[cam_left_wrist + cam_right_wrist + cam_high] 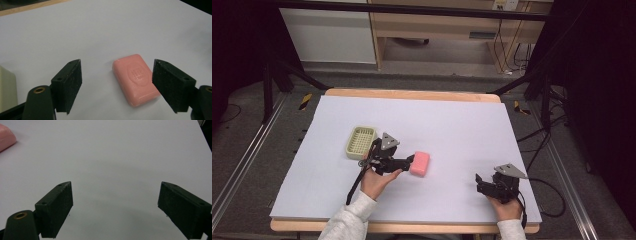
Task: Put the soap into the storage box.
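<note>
Pink soap bar (136, 78), a rounded rectangular block with a smooth waxy face and an oval stamp pressed into its top, flat on the table (452, 125) a little left of the middle. Left claw (411, 161) just beside the bar's left end in the high view; in the left gripper view the jaws apart, bar lying between them nearer the right-hand one, pads (75, 85) matte black and slightly grainy, not pressing on it. Right claw (478, 181) low over the bare table near the front right corner, well apart from the soap, jaws spread wide with nothing between, same blocky black pads (62, 206). Pale yellowish soap dish (360, 141), a rounded rectangular plastic tray with a ribbed, slotted floor, just behind and left of the left claw. Grey three-cornered plates on top of both grippers, black cables trailing back towards light grey sleeves (349, 220). Table top a smooth, matte, pale lavender-white sheet with a light wooden edge showing at the far and near sides. Around it a grey floor, metal rails on both sides, black stand legs, loose cables at right, and light wooden furniture at the back.
</note>
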`<state>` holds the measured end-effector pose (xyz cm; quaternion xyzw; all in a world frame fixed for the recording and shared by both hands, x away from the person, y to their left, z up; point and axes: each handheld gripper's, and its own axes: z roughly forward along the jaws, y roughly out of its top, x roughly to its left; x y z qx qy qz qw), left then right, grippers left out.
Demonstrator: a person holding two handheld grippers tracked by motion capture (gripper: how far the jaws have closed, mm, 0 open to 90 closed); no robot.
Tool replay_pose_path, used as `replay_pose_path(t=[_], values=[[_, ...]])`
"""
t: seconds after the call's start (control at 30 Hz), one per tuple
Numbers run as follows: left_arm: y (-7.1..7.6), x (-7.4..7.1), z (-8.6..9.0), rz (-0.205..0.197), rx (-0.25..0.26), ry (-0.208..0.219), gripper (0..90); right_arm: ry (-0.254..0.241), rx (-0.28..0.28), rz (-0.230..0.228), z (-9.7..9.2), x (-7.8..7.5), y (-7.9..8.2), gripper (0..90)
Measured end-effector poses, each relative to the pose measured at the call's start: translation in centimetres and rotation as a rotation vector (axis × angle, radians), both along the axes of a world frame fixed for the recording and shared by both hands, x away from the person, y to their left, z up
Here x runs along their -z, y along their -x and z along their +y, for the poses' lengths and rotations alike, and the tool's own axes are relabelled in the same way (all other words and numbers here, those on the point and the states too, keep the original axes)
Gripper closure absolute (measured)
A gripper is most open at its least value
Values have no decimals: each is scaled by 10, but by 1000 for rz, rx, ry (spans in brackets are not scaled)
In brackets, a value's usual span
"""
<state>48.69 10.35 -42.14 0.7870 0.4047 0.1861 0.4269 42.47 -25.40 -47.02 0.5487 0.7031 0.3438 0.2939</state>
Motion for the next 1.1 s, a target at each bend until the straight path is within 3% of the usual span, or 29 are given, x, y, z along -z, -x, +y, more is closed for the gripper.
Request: replay_pose_path(t=[1.1], values=[[-14, 24, -43, 68, 38, -64, 211, -7, 0, 5, -1, 0, 0, 128]])
